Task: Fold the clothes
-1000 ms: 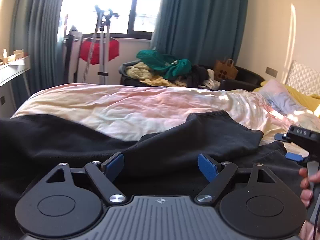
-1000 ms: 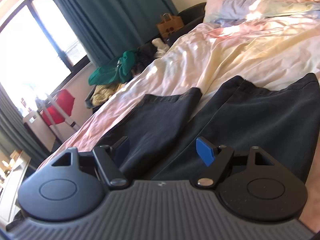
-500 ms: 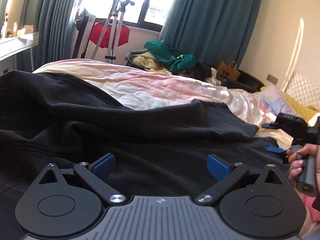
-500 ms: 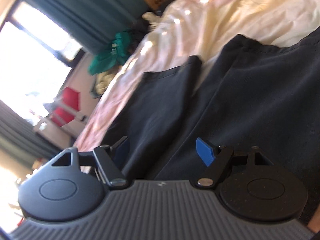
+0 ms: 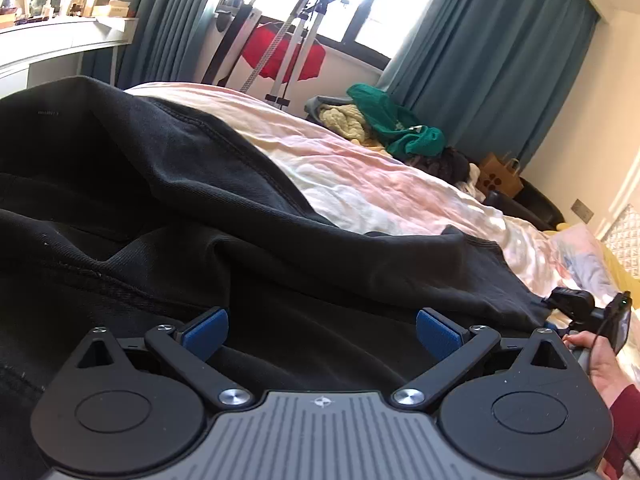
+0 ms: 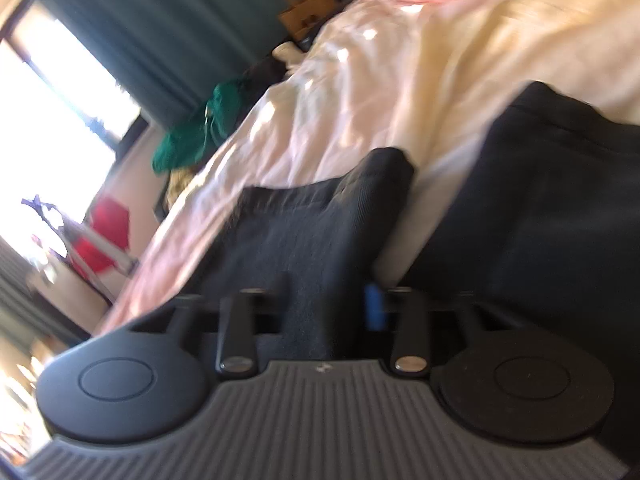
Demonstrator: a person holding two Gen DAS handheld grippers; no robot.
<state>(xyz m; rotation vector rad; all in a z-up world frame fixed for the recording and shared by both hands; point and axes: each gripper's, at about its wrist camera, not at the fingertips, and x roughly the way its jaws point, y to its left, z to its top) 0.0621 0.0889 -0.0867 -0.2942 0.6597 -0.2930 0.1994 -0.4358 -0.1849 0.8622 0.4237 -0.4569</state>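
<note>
left tool (image 5: 322, 334): blue-padded fingers spread wide, nothing pinched between them, pads just above the black cotton trousers (image 5: 208, 216). right tool (image 6: 326, 300): jaws closing, narrowed around a raised fold of the same dark fabric, which fills the gap between the two fingers; the view is motion-blurred, so actual pad contact cannot be confirmed. trousers lie spread on the bed with the pale pink and cream crumpled sheet (image 5: 360, 172), one leg end (image 6: 376, 168) with its hem pointing toward the far side of the bed, the second, wider panel beside it with a strip of sheet between the two. in the left wrist view a thick fold of the trousers rises at upper left and a stitched seam runs diagonally across it. at the right edge of that view, a person's hand (image 5: 596, 364) in a dark red sleeve grips the other tool's handle near the fabric edge. background: teal curtains (image 5: 480, 52) by a bright window, a heap of green and yellow clothes (image 5: 384, 124), a brown paper bag (image 5: 500, 176), a red item behind a metal stand (image 5: 288, 56).
</note>
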